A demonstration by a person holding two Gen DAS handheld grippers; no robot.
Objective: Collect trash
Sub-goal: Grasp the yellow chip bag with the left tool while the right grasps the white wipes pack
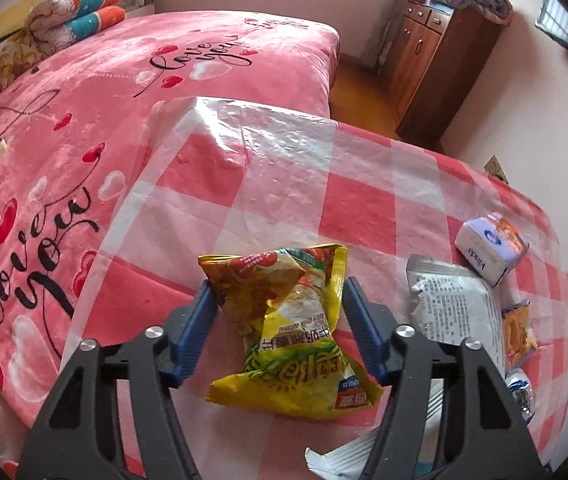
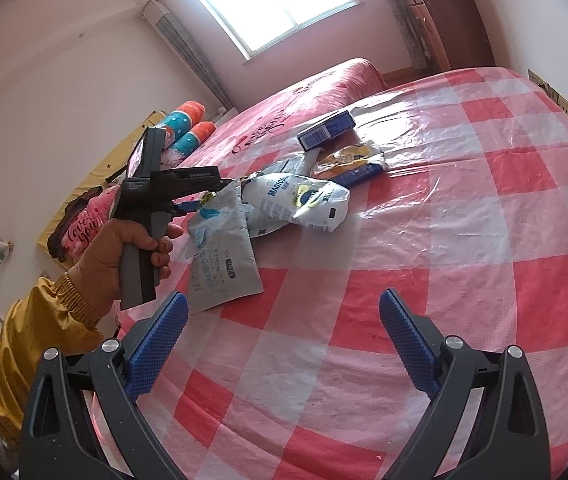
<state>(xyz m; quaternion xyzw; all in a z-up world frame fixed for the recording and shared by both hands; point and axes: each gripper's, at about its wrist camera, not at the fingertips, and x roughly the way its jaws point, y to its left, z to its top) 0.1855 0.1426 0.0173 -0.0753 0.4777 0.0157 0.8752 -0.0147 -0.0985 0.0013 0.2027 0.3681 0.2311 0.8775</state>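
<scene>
A crumpled yellow snack bag (image 1: 284, 340) lies on the red-and-white checked tablecloth (image 1: 368, 208). My left gripper (image 1: 277, 286) is shut on it, a blue pad pressing each side of its pinched middle. In the right wrist view a hand in a yellow sleeve holds the left gripper (image 2: 187, 206) at the left of the trash pile, and the yellow bag is mostly hidden behind a grey pouch (image 2: 219, 252). My right gripper (image 2: 284, 320) stands open above bare tablecloth (image 2: 464, 200), short of the pile, with nothing between its fingers.
A white snack bag (image 2: 300, 200), an orange-and-blue wrapper (image 2: 348, 162) and a blue box (image 2: 326, 130) lie beyond the pouch. A tissue pack (image 1: 492, 248) and a silver wrapper (image 1: 456, 308) lie right of the left gripper. A pink bed (image 1: 103, 92) borders the table; a wooden cabinet (image 1: 432, 60) stands behind.
</scene>
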